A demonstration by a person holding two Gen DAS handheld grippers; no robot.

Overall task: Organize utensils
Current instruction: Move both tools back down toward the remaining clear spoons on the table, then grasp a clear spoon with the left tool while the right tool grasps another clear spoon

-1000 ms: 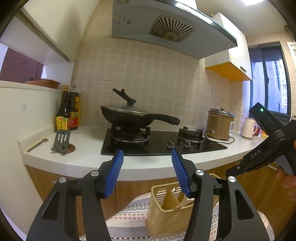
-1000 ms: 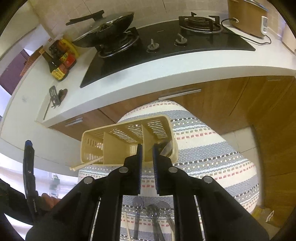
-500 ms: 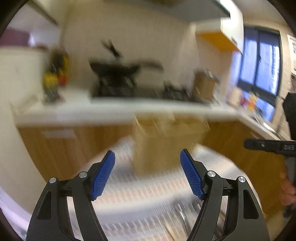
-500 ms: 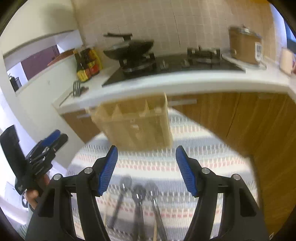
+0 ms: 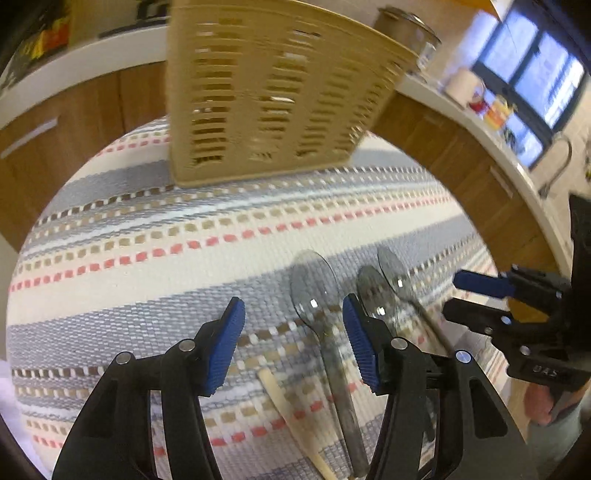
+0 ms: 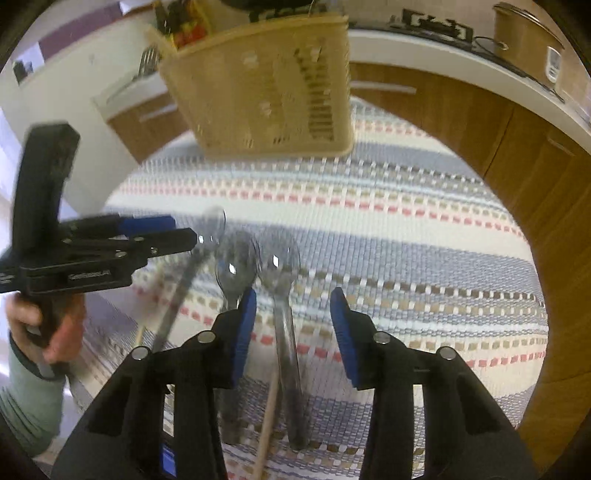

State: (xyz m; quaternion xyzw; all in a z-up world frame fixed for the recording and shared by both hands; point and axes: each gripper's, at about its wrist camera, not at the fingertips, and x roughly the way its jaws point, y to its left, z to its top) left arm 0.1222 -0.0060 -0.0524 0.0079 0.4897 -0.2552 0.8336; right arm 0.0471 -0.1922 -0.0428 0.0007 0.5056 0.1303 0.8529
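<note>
1. We saw three metal spoons lying side by side on the striped mat [image 5: 155, 206], with their bowls toward the basket and their handles toward us.
2. In the left wrist view they were the left spoon [image 5: 314, 295], the middle spoon [image 5: 373, 291] and the right spoon [image 5: 397, 273]. In the right wrist view, the same three appeared at [image 6: 210, 236], [image 6: 236, 266] and [image 6: 279, 266].
3. A wooden stick [image 5: 284, 402] lay on the mat just beside the spoon handles. We could not tell if it touched them.
4. The beige slotted basket [image 5: 266, 92] stood upright on the far part of the mat, well apart from the spoons. What was inside it we could not tell.
5. The left gripper [image 5: 293, 339] pointed down at the mat. Its jaws had just been closing but stood apart, with the neck of the left spoon seen between them. The blue pads did not press on it.
6. The right gripper [image 6: 293, 325] also pointed down. Its jaws had just been closing and stood apart, above the handle of the right spoon. The pads did not press on it either.
7. In the right wrist view, a hand [image 6: 44, 325] with a grey-green sleeve [image 6: 26, 402] held the left gripper.
8. Behind the mat were wooden cabinets [image 6: 480, 118] under a white counter [image 6: 424, 55], with a brown cooker [image 6: 524, 33] on it. A window [image 5: 532, 74] was at the far right in the left wrist view.
</note>
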